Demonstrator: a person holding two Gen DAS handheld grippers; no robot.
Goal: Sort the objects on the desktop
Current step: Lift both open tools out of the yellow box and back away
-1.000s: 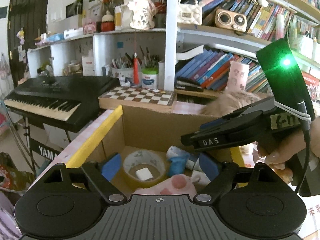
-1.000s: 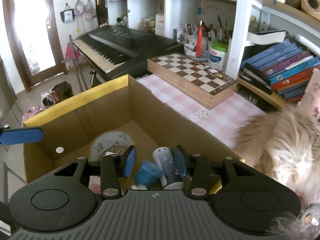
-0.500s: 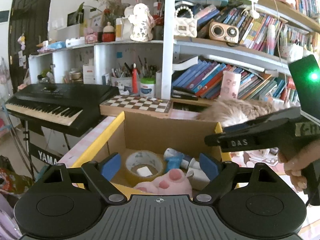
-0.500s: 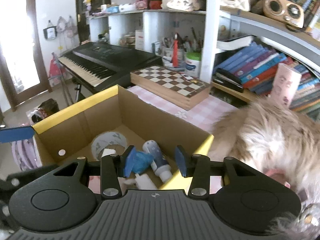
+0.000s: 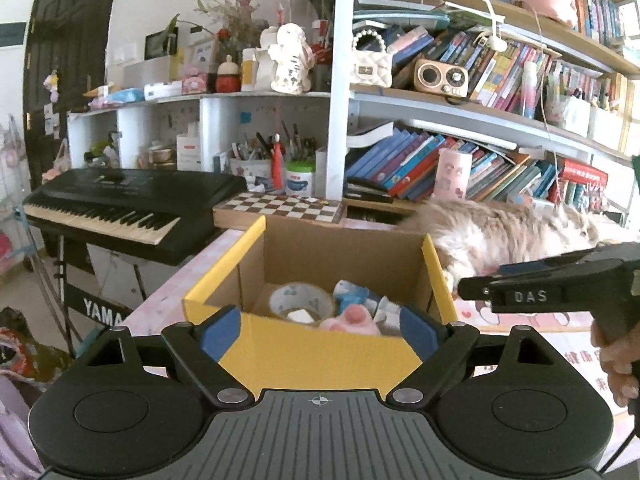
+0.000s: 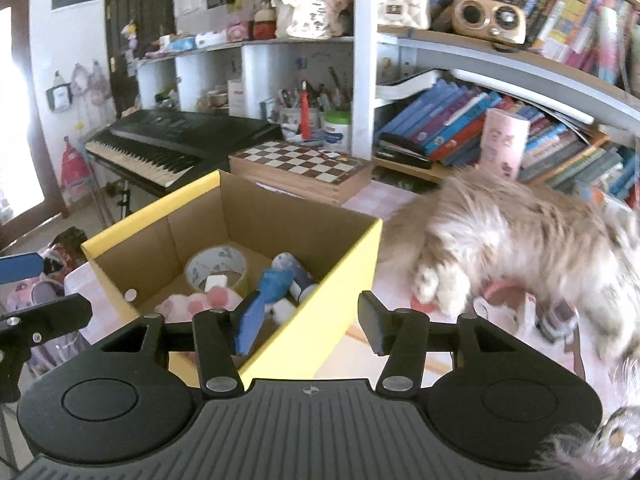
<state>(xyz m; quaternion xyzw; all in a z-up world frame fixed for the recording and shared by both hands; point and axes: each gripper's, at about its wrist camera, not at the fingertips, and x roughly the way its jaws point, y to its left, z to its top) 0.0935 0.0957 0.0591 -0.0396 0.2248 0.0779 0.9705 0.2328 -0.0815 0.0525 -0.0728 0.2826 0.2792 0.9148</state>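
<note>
A yellow-rimmed cardboard box (image 5: 224,276) (image 6: 332,300) stands on the pink checked desk. Inside lie a tape roll (image 5: 300,300) (image 6: 216,266), a pink plush paw (image 5: 352,318) (image 6: 200,304), a blue item (image 6: 276,284) and a white bottle (image 6: 298,272). My left gripper (image 5: 319,332) hangs open before the box's near wall, holding nothing. My right gripper (image 6: 311,322) hovers at the box's near right corner; its jaws are opening, and no object sits between the pads. In the left wrist view it (image 5: 480,290) shows side-on at the right, held by a hand.
A fluffy cat (image 6: 520,240) (image 5: 500,228) lies on the desk just right of the box. Behind stand a chessboard (image 5: 280,206), a black keyboard (image 5: 128,204), a pink cup (image 6: 504,144) and crowded bookshelves. The left gripper (image 6: 32,292) shows at the left edge.
Both grippers have drawn back from over the box, which is now seen from outside. The right gripper's jaws have widened and it has swung right toward the cat.
</note>
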